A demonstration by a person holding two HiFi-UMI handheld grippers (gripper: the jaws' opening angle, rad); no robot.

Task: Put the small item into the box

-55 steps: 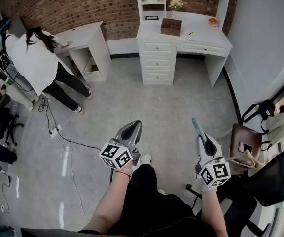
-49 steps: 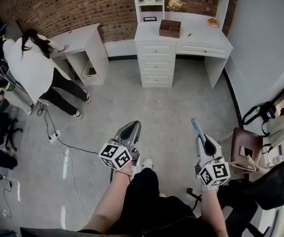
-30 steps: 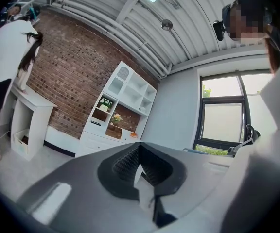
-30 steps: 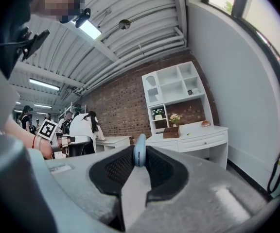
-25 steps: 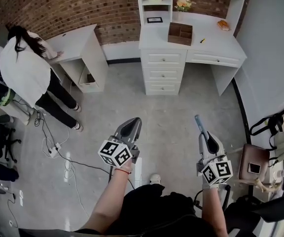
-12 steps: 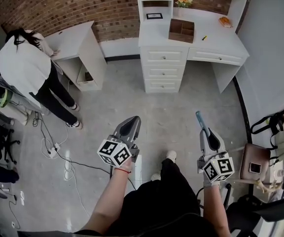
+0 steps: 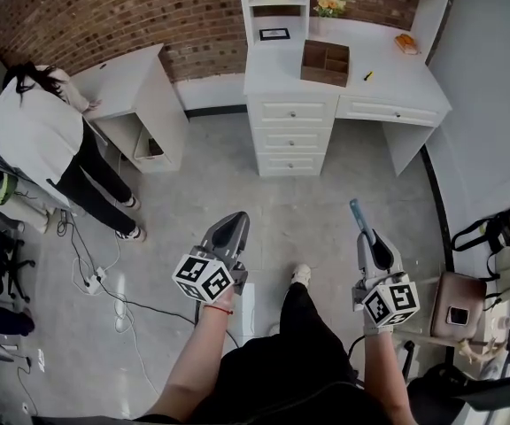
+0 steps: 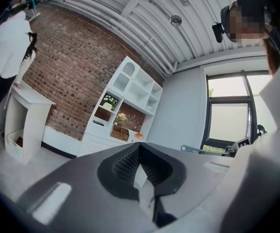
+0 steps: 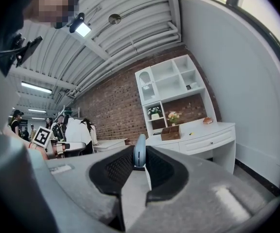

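Your right gripper has its jaws pinched on the small pale-blue item, a slim, flat piece with a rounded end that sticks out past the jaw tips. The right gripper view shows it standing on edge between the black pads, so the pick-up part of the job looks done. Your left gripper has its jaws pressed together on nothing, and it hangs level with the right one over the grey floor. The wooden box sits open-topped on the white desk against the brick wall, well apart from both grippers, with open floor between you and it. Dividers split it into compartments, and from here you cannot tell what, if anything, already lies inside. What is left, as I judge it, is most of the task: carry the item across to the desk, bring the right gripper over the box opening, lower the item into a compartment and spread the jaws. The flat piece is held by a small part of its length, so keep the squeeze firm as you walk. A person in a white top stands at the smaller desk far to your left, clear of the line to the box.
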